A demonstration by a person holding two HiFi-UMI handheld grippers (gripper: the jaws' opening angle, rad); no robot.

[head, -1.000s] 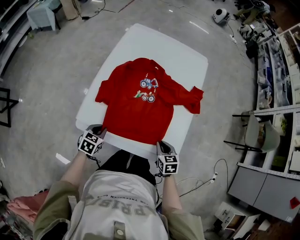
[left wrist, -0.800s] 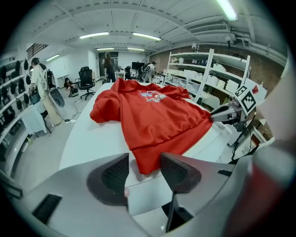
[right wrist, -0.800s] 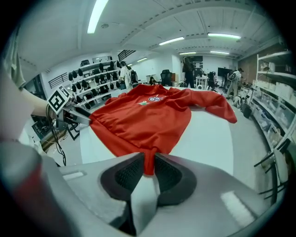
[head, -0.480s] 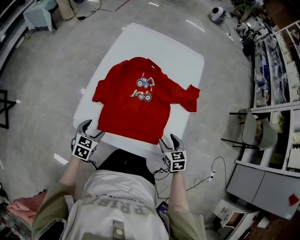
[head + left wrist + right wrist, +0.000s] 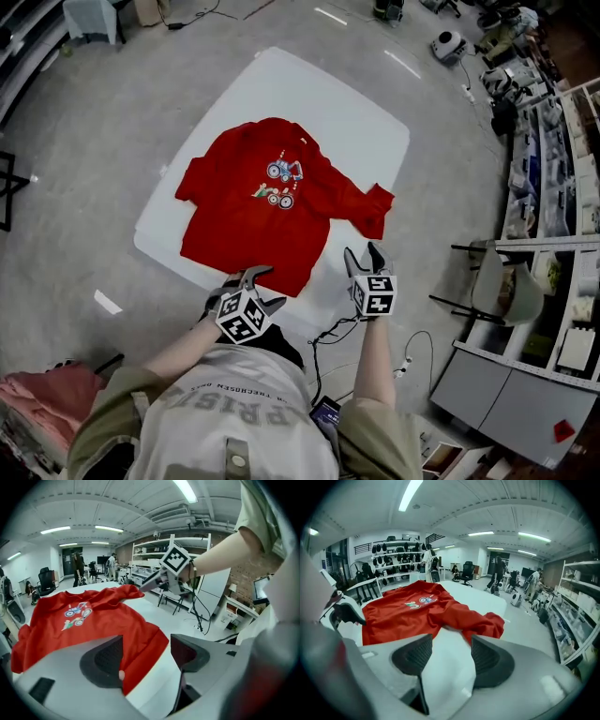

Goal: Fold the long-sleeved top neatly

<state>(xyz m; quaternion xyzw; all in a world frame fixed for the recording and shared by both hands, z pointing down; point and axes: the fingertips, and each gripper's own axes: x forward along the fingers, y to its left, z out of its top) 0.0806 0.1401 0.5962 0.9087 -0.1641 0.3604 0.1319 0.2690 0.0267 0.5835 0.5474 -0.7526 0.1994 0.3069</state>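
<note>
1. Looking down from the head view, we see the red long-sleeved top (image 5: 248, 216) lying spread on the white table (image 5: 366, 122). Its front faces up (a small print of vehicles (image 5: 278, 180) is on the chest).
2. One sleeve (image 5: 370, 204) lies out toward the right side of the table in this view and ends in a crumpled bunch. The hem is the part nearest to the person.
3. The left tongs (image 5: 264, 287) are at the near edge of the table, just beside the right corner of the hem. Their jaws have just been opening and now stand apart.
4. In the left gripper view the left tongs (image 5: 145, 656) show this hem corner (image 5: 145, 644) between the jaws. The pads do not press on it, so the cloth is released.
5. The right tongs (image 5: 362, 251) are over bare table, near the crumpled sleeve. Their jaws have also just been opening and stand apart.
6. In the right gripper view the right tongs (image 5: 449, 660) have only white table between the jaws, and they grasp nothing. The sleeve (image 5: 485, 620) lies just ahead of them.
7. Around the table we see a grey floor (image 5: 94, 112) and shelves (image 5: 562, 187) at the right. Some pink cloth (image 5: 47, 398) is at the lower left.
</note>
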